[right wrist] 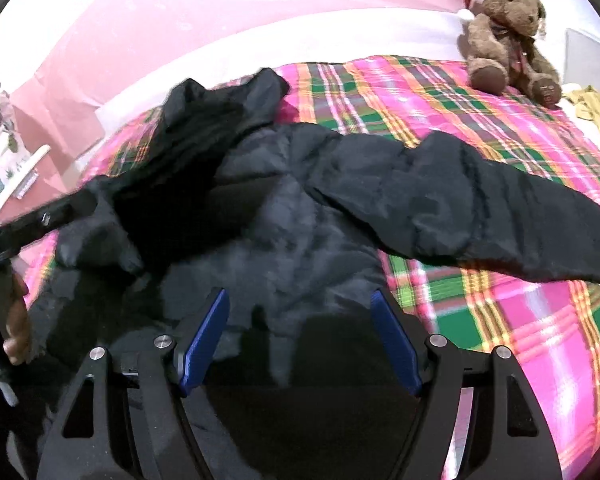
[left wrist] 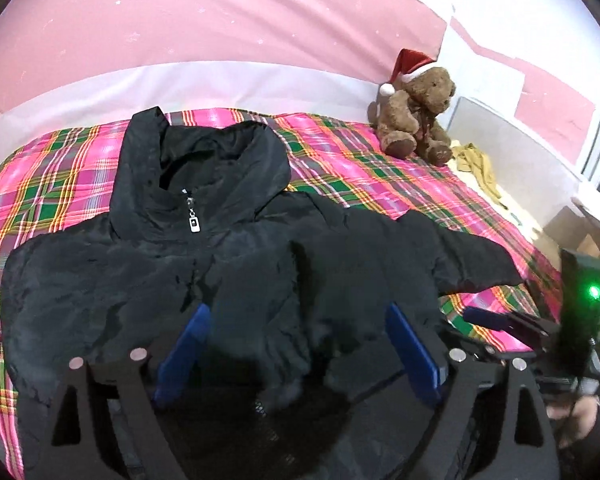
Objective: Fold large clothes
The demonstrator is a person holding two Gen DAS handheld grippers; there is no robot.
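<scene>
A black hooded zip jacket (left wrist: 148,256) lies front up on a pink plaid bed cover (left wrist: 60,184), hood towards the wall. Its right sleeve (right wrist: 480,216) stretches out sideways over the cover. My left gripper (left wrist: 296,316) is open, its blue pads over the jacket's lower front with fabric between the wide jaws. My right gripper (right wrist: 300,304) is open over the jacket's lower right side; it also shows in the left wrist view (left wrist: 496,322). Neither holds the fabric firmly.
A brown teddy bear (left wrist: 416,116) with a red Santa hat sits at the bed's far right corner, next to a yellowish cloth (left wrist: 476,164). A pink wall (left wrist: 220,28) runs behind the bed. A cardboard box (left wrist: 576,232) stands right of the bed.
</scene>
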